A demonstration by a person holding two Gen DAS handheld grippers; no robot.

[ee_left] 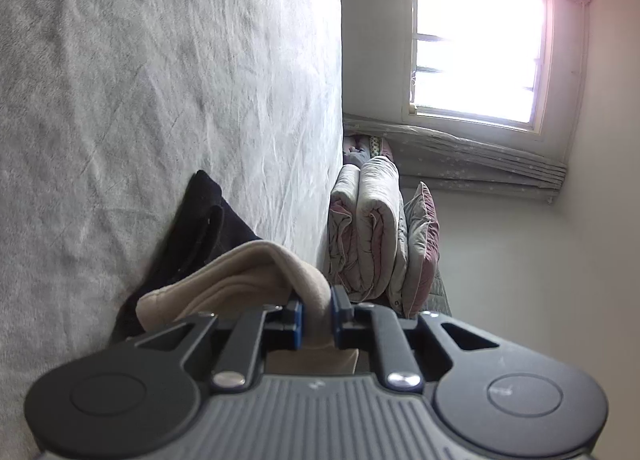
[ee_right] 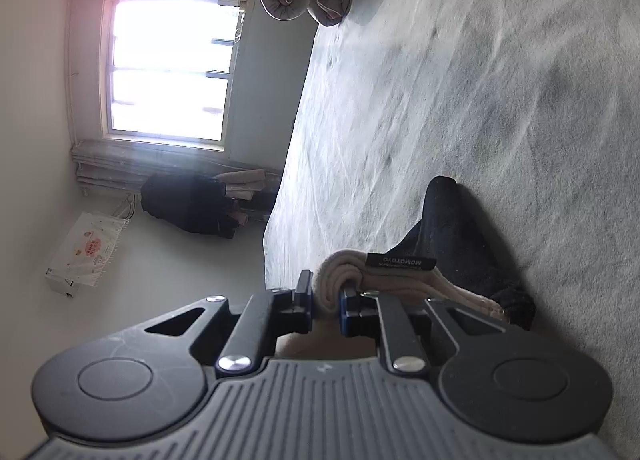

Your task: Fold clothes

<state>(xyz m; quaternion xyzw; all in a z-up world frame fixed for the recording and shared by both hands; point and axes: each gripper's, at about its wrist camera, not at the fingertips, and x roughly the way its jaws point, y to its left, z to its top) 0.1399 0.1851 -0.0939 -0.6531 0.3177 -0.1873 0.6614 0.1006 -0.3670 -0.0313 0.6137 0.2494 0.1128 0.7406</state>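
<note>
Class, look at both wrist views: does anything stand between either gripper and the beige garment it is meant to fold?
Nothing visible does. The left gripper and the right gripper are each shut on a fold of the beige garment. A black garment lies beyond it on the bed, not between.

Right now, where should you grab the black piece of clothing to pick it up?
Probably the black garment's free end that pokes out past the beige garment, coming from the open bed side; the rest lies under the beige folds both grippers hold.
</note>
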